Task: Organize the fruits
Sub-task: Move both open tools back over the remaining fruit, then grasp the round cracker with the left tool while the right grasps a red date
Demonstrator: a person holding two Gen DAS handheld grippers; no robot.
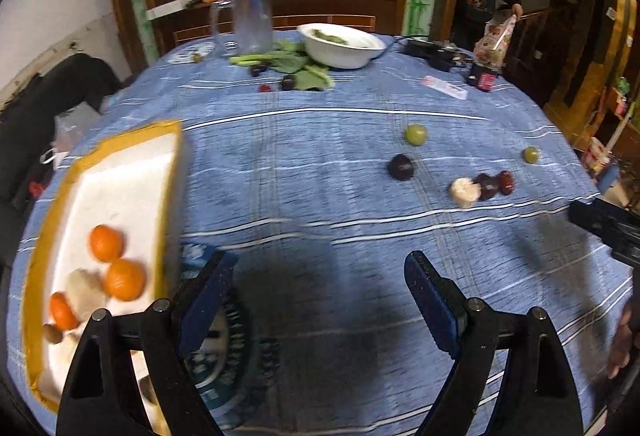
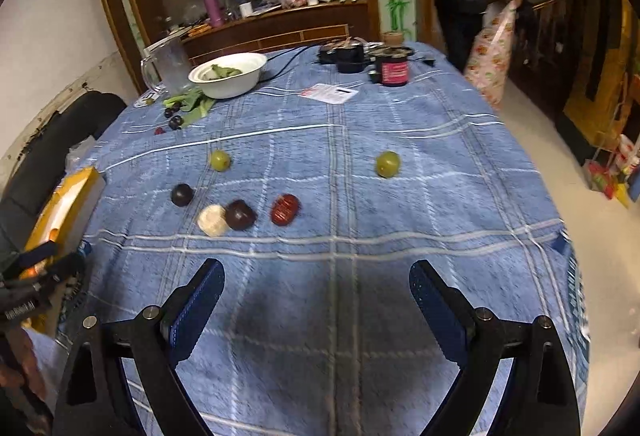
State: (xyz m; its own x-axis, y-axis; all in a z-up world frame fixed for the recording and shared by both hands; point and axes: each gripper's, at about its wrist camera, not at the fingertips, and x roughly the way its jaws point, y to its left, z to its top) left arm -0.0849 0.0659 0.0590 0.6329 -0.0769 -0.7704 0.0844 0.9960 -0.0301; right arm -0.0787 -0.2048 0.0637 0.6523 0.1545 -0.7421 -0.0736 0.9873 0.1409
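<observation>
On the left side of the table sits a white box (image 1: 120, 172) with a yellow rim. Inside it are three oranges (image 1: 106, 242) and a pale peeled fruit (image 1: 86, 292). The left gripper (image 1: 316, 280) hangs low over the blue cloth (image 1: 304, 164), just beside the box. Its two blue fingers (image 1: 208, 300) are spread wide and there is nothing between them.

In the middle of the table lie the fruits not yet put away. There is a dark plum (image 2: 182, 194), then a pale peeled fruit (image 2: 213, 220) touching a second dark plum (image 2: 239, 214), then a red date (image 2: 285, 209) near them. A green grape (image 2: 219, 160) lies farther back, and another green grape (image 2: 388, 164) lies well apart to the right.

The right gripper (image 2: 316, 282) hovers above the cloth in front of these fruits, pointing forward and a bit down. Its fingers (image 2: 434, 300) are wide apart too, holding nothing.

I think some things could go wrong. The fruits are round, so a bump from a finger could make one roll away, maybe off the table. The pale fruit and the plum touch each other, so grabbing one may push the other. A soft grape could get squashed if pinched too hard. The pictures are a little blurry, so the hands may be moving fast, and that makes a miss more likely
</observation>
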